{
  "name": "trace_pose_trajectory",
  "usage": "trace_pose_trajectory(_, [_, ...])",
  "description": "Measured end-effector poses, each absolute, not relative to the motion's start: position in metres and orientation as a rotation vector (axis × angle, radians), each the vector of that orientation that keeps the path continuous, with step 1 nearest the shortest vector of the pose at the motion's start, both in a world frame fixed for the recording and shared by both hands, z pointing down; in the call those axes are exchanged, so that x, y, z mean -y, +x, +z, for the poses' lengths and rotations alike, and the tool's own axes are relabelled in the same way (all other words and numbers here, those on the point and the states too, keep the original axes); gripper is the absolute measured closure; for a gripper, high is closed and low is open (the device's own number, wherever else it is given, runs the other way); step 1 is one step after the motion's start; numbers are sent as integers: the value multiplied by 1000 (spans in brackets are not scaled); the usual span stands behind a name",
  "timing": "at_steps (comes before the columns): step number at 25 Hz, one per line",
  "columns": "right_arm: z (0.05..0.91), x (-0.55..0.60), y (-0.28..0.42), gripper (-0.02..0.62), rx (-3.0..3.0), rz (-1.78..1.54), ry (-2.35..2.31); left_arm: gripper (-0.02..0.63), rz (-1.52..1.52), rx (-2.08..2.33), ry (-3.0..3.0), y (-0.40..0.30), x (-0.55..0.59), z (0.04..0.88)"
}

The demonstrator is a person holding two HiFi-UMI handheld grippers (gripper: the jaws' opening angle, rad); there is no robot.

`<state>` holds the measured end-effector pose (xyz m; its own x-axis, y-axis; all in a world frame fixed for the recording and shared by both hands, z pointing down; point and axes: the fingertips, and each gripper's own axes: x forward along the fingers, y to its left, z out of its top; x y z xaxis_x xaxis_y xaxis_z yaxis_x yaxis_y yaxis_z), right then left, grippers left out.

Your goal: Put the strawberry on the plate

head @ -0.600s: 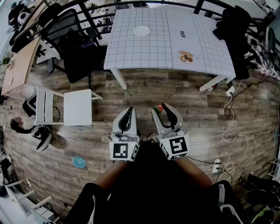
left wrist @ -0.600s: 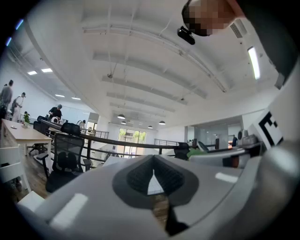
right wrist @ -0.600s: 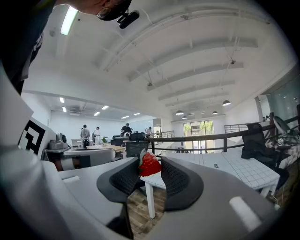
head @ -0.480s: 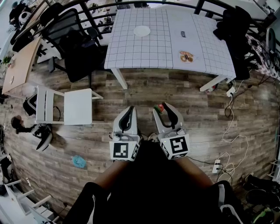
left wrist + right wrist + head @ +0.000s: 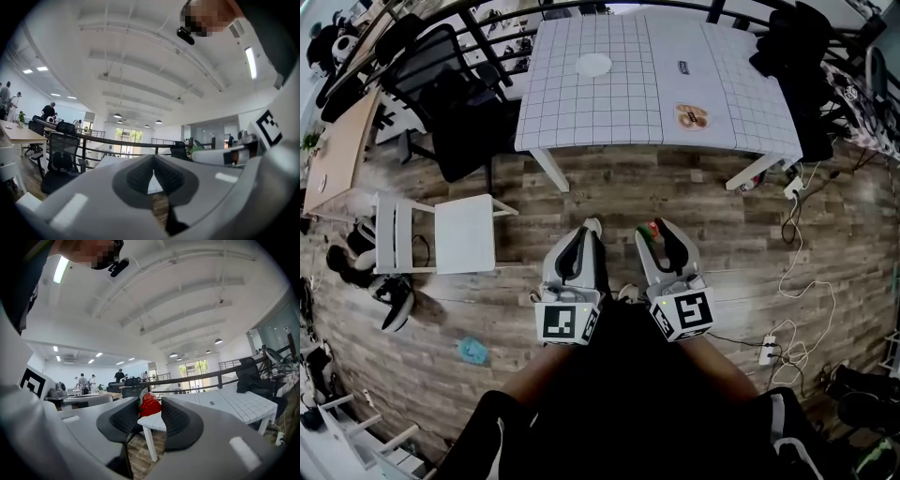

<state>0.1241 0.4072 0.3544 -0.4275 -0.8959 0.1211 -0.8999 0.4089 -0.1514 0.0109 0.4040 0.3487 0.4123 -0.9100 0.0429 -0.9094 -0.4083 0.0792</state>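
A red strawberry (image 5: 149, 405) with a green top sits between the dark pads of my right gripper (image 5: 150, 414), which is shut on it. In the head view the strawberry (image 5: 651, 229) shows at the tip of the right gripper (image 5: 655, 232), held level above the wooden floor. Beside it my left gripper (image 5: 588, 229) is shut with nothing in it; in the left gripper view its pads (image 5: 140, 180) meet. The white plate (image 5: 593, 65) lies far ahead on the checked white table (image 5: 609, 112), well apart from both grippers.
A donut picture (image 5: 691, 116) and a small card (image 5: 685, 67) lie on the table. Black clothing (image 5: 792, 56) hangs at its right end. A white chair (image 5: 464, 234) and a black office chair (image 5: 455, 103) stand to the left. Cables and a power strip (image 5: 766, 349) lie on the floor at right.
The head view has shifted slightly, with the table a little further left in the picture. Both grippers keep their pose and the strawberry stays in the right one.
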Motion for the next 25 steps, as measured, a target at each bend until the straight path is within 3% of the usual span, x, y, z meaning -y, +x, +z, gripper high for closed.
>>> trace_pose_trajectory(14, [371,-309,151,446,2473,279,1769,598,-64,1622,2511,3,-268,374])
trace_pose_trajectory(25, [388,-163,100,446,2496,329,1615,598,-57,1695,2426,-48,-124,388])
